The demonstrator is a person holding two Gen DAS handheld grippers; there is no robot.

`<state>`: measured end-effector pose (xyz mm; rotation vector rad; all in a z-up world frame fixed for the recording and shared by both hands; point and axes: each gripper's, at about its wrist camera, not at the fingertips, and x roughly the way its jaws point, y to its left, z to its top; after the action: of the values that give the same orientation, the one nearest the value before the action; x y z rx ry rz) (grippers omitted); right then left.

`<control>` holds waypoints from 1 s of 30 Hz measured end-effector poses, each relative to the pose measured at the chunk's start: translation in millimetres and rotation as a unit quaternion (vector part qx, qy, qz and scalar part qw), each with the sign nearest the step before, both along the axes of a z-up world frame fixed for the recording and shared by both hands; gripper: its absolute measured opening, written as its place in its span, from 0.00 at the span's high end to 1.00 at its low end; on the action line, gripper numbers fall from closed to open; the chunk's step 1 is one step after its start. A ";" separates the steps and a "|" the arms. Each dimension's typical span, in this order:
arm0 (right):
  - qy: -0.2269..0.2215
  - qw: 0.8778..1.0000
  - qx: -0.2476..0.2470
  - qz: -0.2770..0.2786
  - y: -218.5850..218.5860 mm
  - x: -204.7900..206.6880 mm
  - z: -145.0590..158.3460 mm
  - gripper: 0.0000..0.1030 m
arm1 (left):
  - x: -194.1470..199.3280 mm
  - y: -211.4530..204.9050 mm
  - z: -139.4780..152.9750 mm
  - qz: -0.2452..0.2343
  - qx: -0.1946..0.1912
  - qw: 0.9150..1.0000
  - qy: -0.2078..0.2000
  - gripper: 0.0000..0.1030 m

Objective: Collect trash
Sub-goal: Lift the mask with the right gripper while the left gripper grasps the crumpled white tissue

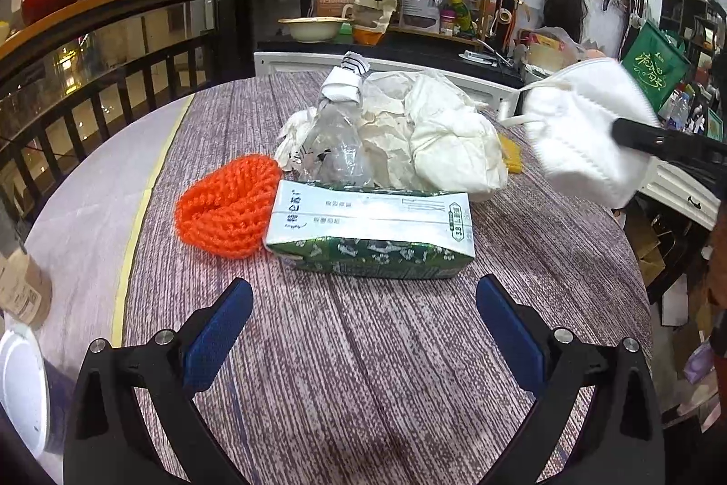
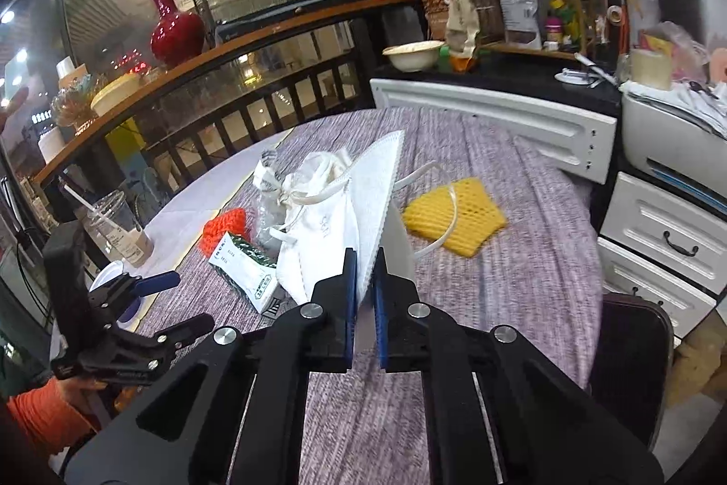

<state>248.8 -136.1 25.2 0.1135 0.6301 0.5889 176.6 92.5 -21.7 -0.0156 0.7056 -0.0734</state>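
My right gripper (image 2: 365,257) is shut on a white face mask (image 2: 370,207) and holds it above the table; the mask also shows in the left wrist view (image 1: 586,126). My left gripper (image 1: 363,303) is open and empty, low over the table, facing a green and white carton (image 1: 370,230) lying on its side. Behind the carton lie an orange knitted piece (image 1: 225,207), a crushed clear plastic bottle (image 1: 336,135), crumpled paper (image 1: 386,121) and a white cloth bag (image 1: 450,139). A yellow foam net (image 2: 454,217) lies to the right of the pile.
The round table (image 1: 363,371) has a purple wood-grain cover. A plastic cup with a straw (image 2: 116,230) stands at its left edge. White drawers (image 2: 663,244) and a dark chair (image 2: 631,353) stand to the right. A railing and cluttered shelves lie behind.
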 end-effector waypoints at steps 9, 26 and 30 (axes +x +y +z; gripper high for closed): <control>-0.004 0.999 0.006 -0.041 -41.8 -14.8 1.8 0.93 | 23.5 -16.2 18.5 -0.054 0.033 0.998 -0.028 0.05; 0.040 0.995 0.024 -0.093 -88.1 -20.3 -33.0 0.93 | 94.0 -68.4 -2.5 -0.035 0.014 0.998 0.050 0.42; 0.047 0.993 0.024 -0.106 -99.7 -22.6 -41.8 0.93 | 84.6 -53.7 -1.0 -0.026 -0.048 0.997 0.048 0.62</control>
<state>226.2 -235.7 -16.6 0.2511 0.6862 0.3953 261.2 38.8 -22.6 -0.0930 0.7984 -0.1563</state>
